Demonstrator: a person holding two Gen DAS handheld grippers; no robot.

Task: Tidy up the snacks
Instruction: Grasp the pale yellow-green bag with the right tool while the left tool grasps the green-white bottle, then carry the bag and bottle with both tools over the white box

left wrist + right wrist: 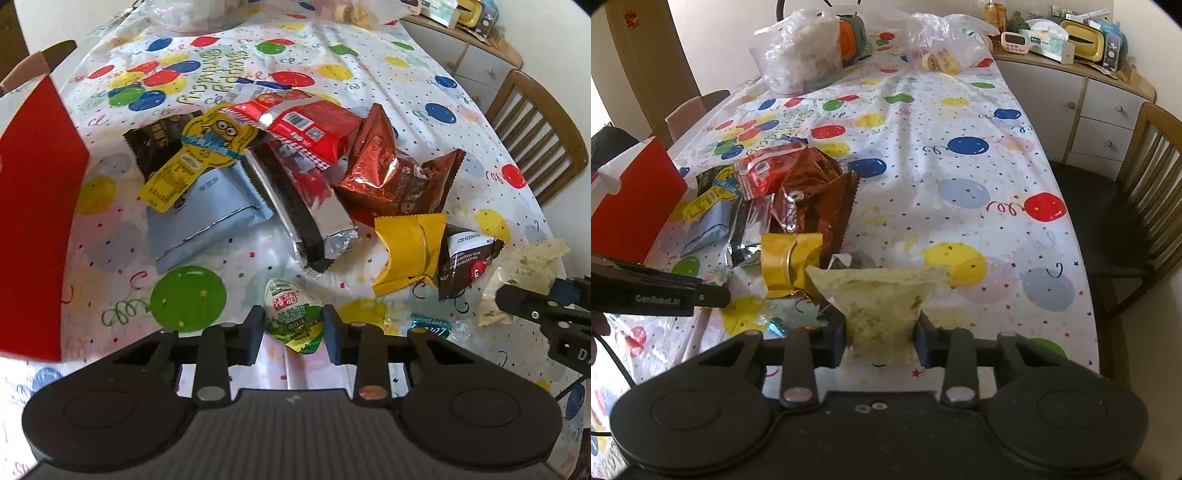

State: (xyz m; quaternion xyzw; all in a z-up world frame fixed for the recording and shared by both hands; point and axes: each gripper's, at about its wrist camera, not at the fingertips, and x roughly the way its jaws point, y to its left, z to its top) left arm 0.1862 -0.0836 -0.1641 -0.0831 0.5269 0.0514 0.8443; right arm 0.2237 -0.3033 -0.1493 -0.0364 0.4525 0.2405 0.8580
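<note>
My left gripper [293, 328] is shut on a small green-and-white sealed snack cup [293, 314], low over the balloon-print tablecloth [207, 273]. My right gripper [881, 336] is shut on a pale yellow speckled packet [879, 295], which also shows at the right edge of the left wrist view [528, 266]. Just beyond both lies a loose pile: a red packet [306, 122], brown foil bags [399, 177], a yellow packet [410, 251], a silver-and-black pack [306, 210], a light blue pack [210, 214] and a yellow cartoon-shaped packet [207, 147].
A red box [33, 206] stands at the table's left side. Two clear plastic bags [801, 55] sit at the far end. A wooden chair [1145, 206] is at the right edge, and a cluttered white cabinet [1082, 96] stands behind it. A small blue wrapper [430, 325] lies near the grippers.
</note>
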